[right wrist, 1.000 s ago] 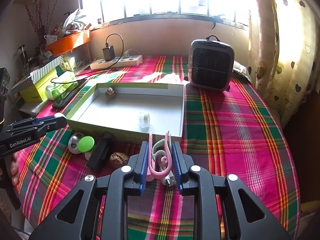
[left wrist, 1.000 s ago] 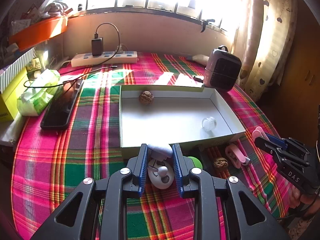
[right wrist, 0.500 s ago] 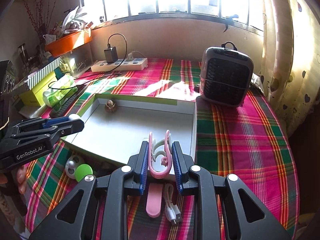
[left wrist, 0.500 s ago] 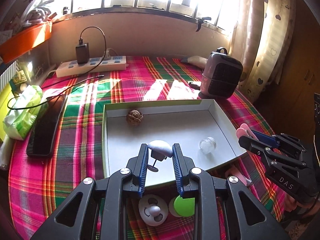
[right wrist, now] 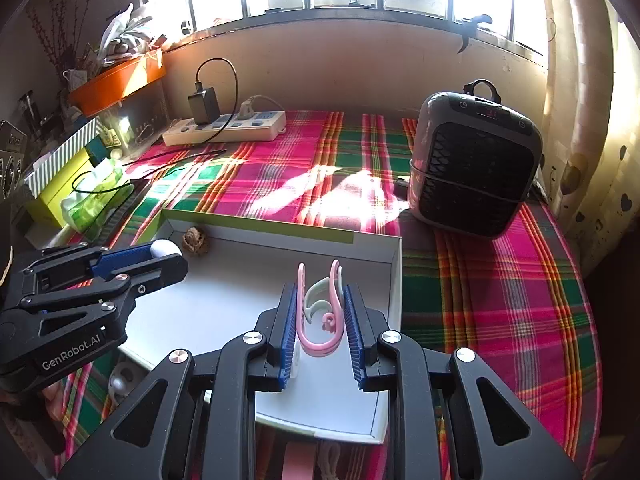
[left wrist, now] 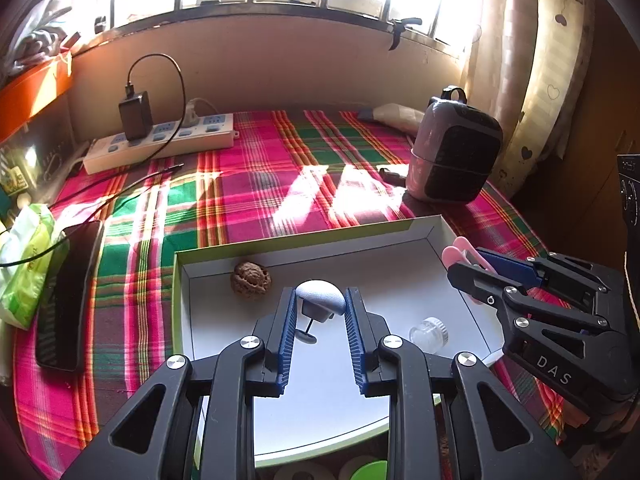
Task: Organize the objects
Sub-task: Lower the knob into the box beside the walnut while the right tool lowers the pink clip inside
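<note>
Box (left wrist: 384,236) on the plaid cloth (left wrist: 256,184) now lies under both grippers: a second ago they were near its front wall, over the loose items on the cloth, and since then both have carried their loads forward over the white floor. That suggests two drops are next. Inside already lie a walnut (left wrist: 251,280) by the back wall and a clear cap (left wrist: 429,329) toward the right. The left gripper (left wrist: 320,316) is narrowly closed, pinching a grey mushroom-shaped knob (left wrist: 320,294) by its cap, held above the floor. The right gripper (right wrist: 320,316) is likewise narrow, pinching a pink clip (right wrist: 320,320) upright, near the box's right wall.
</note>
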A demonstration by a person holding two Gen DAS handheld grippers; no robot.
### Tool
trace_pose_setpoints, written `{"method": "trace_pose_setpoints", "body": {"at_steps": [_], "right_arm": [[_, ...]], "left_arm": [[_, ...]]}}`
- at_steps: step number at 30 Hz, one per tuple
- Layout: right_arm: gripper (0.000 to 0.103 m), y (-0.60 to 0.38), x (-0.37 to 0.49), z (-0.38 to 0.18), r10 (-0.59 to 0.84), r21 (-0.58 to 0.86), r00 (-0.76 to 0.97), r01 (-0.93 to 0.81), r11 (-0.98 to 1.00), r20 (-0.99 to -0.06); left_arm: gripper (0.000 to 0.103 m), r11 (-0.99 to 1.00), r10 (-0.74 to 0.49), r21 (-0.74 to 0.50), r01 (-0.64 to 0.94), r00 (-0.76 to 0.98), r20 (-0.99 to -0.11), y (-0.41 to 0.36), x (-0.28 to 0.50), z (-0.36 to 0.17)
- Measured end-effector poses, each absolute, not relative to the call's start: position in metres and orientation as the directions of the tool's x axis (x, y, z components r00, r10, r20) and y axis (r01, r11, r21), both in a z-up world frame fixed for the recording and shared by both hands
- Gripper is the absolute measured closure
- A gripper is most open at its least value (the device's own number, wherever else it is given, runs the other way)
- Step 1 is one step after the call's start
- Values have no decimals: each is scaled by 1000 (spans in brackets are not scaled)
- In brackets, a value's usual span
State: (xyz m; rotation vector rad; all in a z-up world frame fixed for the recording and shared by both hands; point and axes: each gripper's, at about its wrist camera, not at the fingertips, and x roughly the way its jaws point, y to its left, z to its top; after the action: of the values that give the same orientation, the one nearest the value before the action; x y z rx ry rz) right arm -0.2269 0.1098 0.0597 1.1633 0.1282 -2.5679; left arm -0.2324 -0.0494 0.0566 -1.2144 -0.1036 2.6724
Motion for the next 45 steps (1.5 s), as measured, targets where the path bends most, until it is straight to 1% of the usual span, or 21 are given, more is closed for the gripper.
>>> {"method": "trace_pose_setpoints", "body": {"at_steps": [17,21,45], "right_arm": [[79,102,-271,32,-235,62,-555,312,-948,-798],[79,102,-276,29,-227,58,-551,306,-950,-803],[79,99,-283,18,-215,55,-538,298,-953,-815]], "left_arm": [[81,-982,185,-130,-135,-590,-786,-45,-280,29],[81,-985,171,-112,-135,-591,-789,-43,-284,26],[81,-985,163,-102,-140,-551,-818,-39,-292,14]]}}
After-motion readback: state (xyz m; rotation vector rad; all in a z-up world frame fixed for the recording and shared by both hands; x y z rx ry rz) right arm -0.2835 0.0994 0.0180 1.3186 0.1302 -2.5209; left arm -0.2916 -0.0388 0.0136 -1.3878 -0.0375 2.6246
